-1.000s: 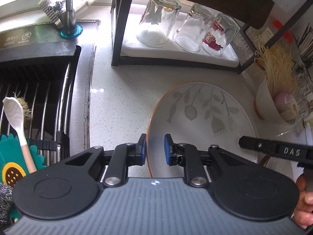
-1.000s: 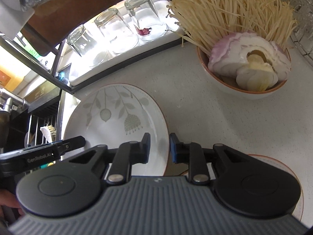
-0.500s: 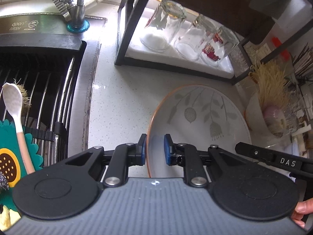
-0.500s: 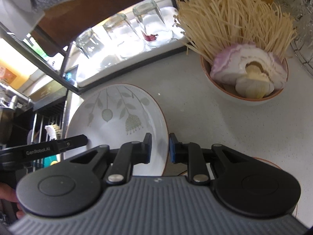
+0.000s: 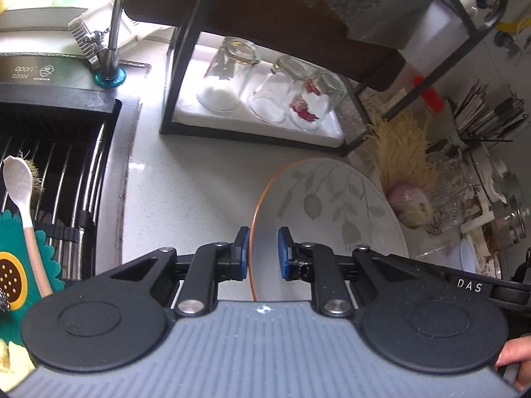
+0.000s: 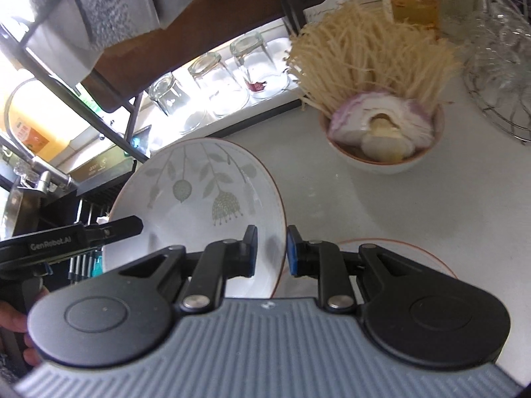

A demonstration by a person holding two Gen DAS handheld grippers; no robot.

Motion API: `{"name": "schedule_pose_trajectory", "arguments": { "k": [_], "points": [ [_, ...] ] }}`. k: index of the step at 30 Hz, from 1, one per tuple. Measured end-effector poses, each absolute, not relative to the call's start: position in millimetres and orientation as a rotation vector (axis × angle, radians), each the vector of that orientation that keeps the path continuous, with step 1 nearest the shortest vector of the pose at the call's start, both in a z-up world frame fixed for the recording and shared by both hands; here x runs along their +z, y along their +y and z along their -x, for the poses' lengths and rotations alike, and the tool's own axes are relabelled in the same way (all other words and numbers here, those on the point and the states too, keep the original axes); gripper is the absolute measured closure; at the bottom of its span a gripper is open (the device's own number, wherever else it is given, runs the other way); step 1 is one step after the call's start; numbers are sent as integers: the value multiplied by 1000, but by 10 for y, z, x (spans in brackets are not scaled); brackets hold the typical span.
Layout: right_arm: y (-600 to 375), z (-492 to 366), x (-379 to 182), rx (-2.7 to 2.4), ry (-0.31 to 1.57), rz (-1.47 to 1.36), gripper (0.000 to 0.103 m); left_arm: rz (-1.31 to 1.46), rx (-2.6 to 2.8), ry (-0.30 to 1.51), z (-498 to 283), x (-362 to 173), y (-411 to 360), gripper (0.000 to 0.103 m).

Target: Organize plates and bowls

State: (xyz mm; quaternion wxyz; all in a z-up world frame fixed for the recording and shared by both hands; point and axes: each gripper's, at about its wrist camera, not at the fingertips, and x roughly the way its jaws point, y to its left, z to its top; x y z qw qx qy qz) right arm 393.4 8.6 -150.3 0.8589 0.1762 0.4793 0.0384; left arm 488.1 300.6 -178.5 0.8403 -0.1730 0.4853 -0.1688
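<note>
Two tongs (image 5: 262, 252) (image 6: 271, 251), one plate (image 6: 199, 199)

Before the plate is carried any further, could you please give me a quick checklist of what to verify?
1. Left gripper clamped on the leaf-pattern plate rim: ok.
2. Right gripper clamped on the opposite rim: ok.
3. Plate clear of the upturned glasses on the rack: ok.
4. Plate clear of the noodle bowl: ok.
5. Second plate below the right gripper free of the load: cannot tell.
</note>
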Motion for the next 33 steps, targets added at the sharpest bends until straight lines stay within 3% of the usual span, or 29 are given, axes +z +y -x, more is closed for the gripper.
{"name": "schedule_pose_trajectory", "arguments": {
  "k": [17,33],
  "points": [
    [-521,-3187,-1185,0,905,-427,82,306,-480,1047,-4327,-1498,2316,83],
    [-949,-2763,-1600,-119,934,-497,82,233,-517,1179,-4180,-1818,1693,83]
  ]
}}
